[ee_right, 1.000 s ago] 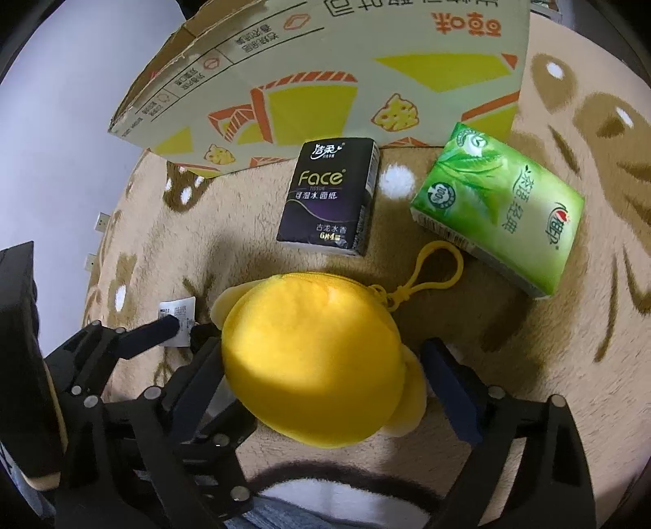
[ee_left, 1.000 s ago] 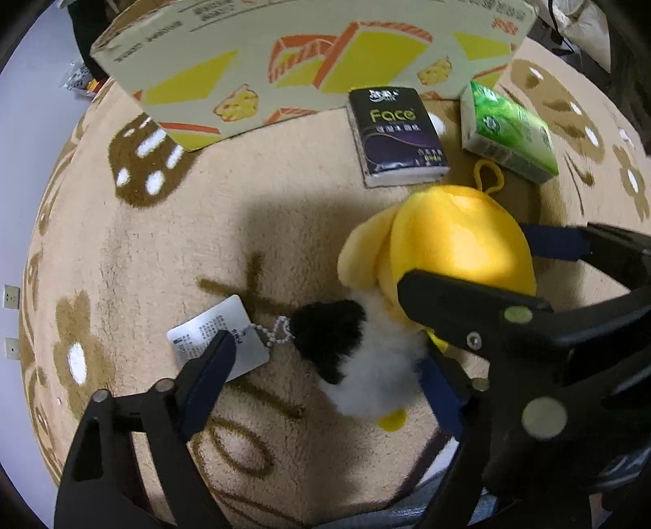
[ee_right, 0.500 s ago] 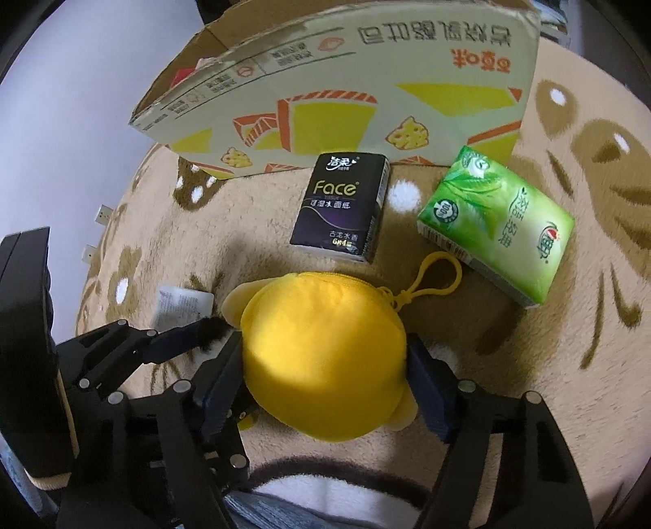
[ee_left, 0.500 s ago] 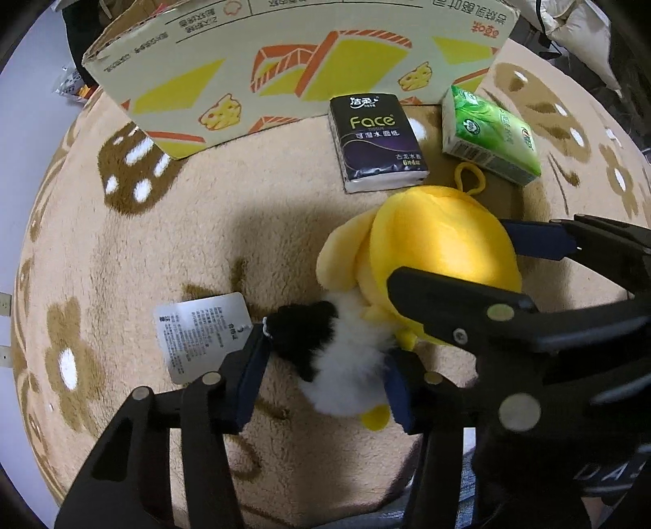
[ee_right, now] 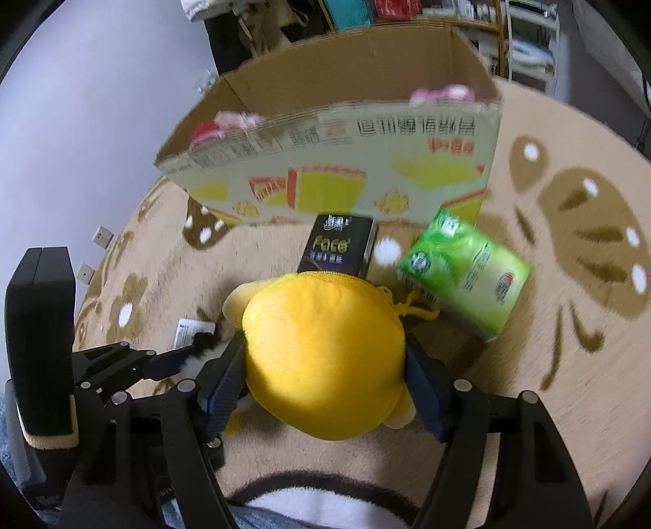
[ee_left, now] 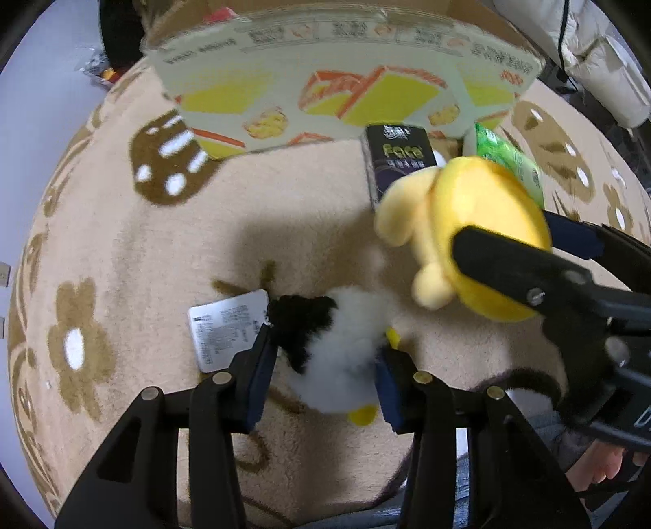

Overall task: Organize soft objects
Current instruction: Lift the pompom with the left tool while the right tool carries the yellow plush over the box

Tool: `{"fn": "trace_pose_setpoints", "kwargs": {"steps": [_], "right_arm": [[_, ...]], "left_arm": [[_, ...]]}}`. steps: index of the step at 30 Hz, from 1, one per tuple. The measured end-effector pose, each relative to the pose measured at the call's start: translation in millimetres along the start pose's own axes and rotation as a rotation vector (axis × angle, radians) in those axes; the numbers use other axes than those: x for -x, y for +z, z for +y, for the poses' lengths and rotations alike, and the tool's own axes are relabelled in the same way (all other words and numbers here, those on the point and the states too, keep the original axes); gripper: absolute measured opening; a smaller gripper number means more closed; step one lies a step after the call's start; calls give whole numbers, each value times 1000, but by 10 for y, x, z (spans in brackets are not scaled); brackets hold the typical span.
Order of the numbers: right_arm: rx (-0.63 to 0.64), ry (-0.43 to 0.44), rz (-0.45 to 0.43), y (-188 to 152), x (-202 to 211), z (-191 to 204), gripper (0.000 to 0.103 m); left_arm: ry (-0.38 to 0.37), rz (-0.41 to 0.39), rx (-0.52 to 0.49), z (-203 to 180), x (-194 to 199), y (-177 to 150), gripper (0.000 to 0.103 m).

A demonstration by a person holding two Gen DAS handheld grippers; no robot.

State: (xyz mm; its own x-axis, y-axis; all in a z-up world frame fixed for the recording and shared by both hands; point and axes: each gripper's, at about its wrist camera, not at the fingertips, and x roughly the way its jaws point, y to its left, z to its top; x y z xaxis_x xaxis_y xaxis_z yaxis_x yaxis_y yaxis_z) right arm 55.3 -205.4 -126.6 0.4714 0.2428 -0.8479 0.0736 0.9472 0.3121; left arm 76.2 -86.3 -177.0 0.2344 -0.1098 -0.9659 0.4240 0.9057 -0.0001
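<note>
My left gripper (ee_left: 323, 364) is shut on a small black-and-white plush toy (ee_left: 337, 346) with a paper tag (ee_left: 228, 329), low over the beige rug (ee_left: 122, 252). My right gripper (ee_right: 325, 374) is shut on a round yellow plush toy (ee_right: 325, 358) and holds it lifted off the rug; it also shows in the left wrist view (ee_left: 472, 228). A black tissue pack (ee_right: 337, 248) and a green tissue pack (ee_right: 464, 272) lie on the rug in front of an open cardboard box (ee_right: 337, 162).
The cardboard box holds pink soft things (ee_right: 441, 95) behind its near wall. A white wall (ee_right: 101, 101) stands to the left. Shelves and clutter (ee_right: 525, 36) stand behind the box. A white padded item (ee_left: 602, 61) lies at the far right.
Both grippers have closed on their toys. The right gripper has lifted the yellow plush off the rug toward the box. The left gripper has closed on the black-and-white plush.
</note>
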Motion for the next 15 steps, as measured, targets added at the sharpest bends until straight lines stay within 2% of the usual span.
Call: {"fn": "trace_pose_setpoints", "kwargs": {"steps": [5,10,15], "right_arm": [[40,-35,-117,40,247,50,77],[103,-92,-247,74,487,135,77],[143,-130,-344,130,667,188,77]], "left_arm": [[20,-83,51,107,232,-1,43],[47,-203,47,88,486,-17,43],[109,-306,47,72,685,-22,43]]}}
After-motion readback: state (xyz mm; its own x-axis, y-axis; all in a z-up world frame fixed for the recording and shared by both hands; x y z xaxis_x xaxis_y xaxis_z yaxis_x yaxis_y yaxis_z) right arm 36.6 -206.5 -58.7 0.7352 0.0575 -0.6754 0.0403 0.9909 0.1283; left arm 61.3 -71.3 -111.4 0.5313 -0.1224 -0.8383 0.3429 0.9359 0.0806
